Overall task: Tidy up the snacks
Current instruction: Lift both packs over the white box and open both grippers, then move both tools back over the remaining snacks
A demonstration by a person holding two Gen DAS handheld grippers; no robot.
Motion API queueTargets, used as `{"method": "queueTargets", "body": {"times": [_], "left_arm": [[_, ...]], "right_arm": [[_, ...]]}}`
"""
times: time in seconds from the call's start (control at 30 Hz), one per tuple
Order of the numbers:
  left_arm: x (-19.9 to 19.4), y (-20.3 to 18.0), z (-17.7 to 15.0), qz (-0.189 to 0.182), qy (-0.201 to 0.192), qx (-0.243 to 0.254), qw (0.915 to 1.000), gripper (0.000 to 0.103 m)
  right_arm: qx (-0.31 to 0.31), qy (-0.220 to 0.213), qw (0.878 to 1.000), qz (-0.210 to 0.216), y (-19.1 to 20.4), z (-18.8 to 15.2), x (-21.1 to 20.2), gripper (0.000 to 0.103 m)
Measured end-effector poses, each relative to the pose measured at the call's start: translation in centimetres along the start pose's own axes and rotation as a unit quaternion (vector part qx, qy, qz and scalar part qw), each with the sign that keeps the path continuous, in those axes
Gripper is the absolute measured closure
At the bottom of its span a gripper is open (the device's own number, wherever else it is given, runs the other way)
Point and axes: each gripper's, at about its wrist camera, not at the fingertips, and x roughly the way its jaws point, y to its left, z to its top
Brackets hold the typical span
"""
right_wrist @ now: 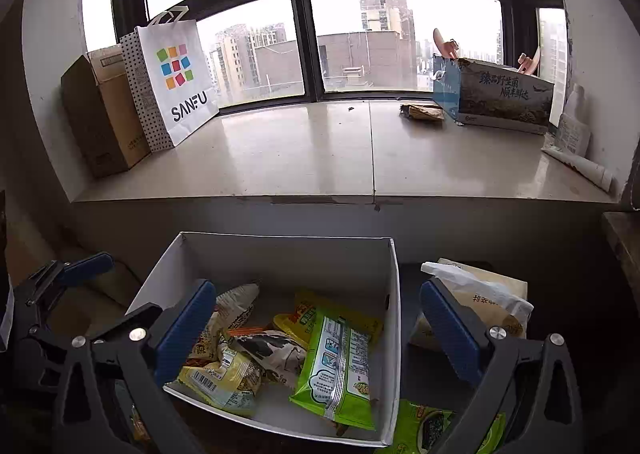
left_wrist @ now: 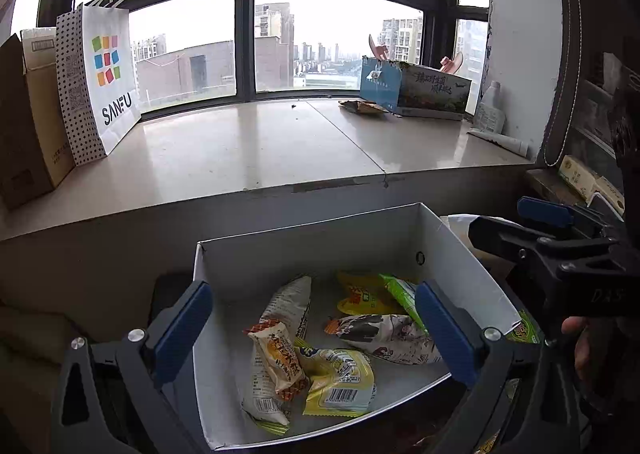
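Both claws, left claw (left_wrist: 316, 334) and right claw (right_wrist: 320, 334), hang released over the white box (right_wrist: 394, 294); several snack packets (right_wrist: 340, 366) lie inside, one green packet (right_wrist: 420, 426) remains outside at lower right.

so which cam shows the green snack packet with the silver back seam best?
Right wrist: the green snack packet lies in full view inside the white box. Left wrist shows only a sliver behind a gripper finger.
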Motion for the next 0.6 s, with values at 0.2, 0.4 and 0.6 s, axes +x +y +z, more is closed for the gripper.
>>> {"method": "queueTargets", "body": {"times": [0.2, 0.4, 0.6], "left_arm": [[-1.8, -0.3, -0.8, -0.006, -0.007, 0.000, 1.0000, 0.000], [-5.4, -1.0, -2.2, -0.019, -0.029, -0.006, 0.9994, 0.000], [-9.2, -2.0, -5.4, -0.049, -0.044, -0.018, 0.9977, 0.000]], "right_arm": [[0.007, -0.024, 1.000, 0.015, 0.0, -1.0, -1.7, 0.000], [-0.001, -0.054, 0.998, 0.031, 0.4, -2.5, -5.7, 0.000], [-0.032, -0.089, 0.995, 0.037, 0.9, -6.0, -10.6, 0.000]]}}
